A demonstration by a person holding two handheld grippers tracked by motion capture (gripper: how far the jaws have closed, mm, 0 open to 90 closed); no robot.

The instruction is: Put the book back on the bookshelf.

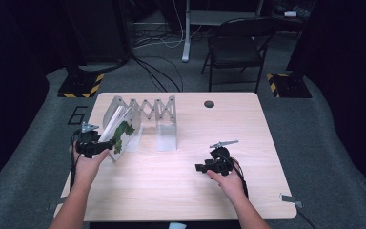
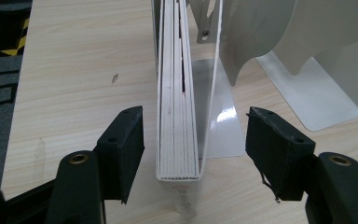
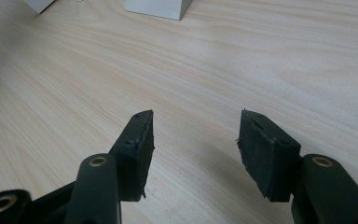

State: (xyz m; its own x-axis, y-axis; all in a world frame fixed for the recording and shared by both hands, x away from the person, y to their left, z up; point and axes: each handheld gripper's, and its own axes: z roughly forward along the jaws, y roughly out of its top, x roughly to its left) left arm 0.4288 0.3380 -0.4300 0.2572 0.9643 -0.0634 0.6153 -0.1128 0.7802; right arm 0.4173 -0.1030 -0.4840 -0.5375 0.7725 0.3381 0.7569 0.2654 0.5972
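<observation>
High view: book (image 1: 119, 134) with a green cover leans in the end slot of the metal rack (image 1: 145, 114) at the table's (image 1: 181, 191) left; left gripper (image 1: 95, 145) at its near edge; right gripper (image 1: 205, 167) rests well apart, mid-table.

Left gripper view: jaws released, gaps both sides of the book's page edge (image 2: 179, 121); step reads as letting go after slotting; next, draw straight back without tipping it.

Right gripper view: jaws apart, empty, over bare wood.
</observation>
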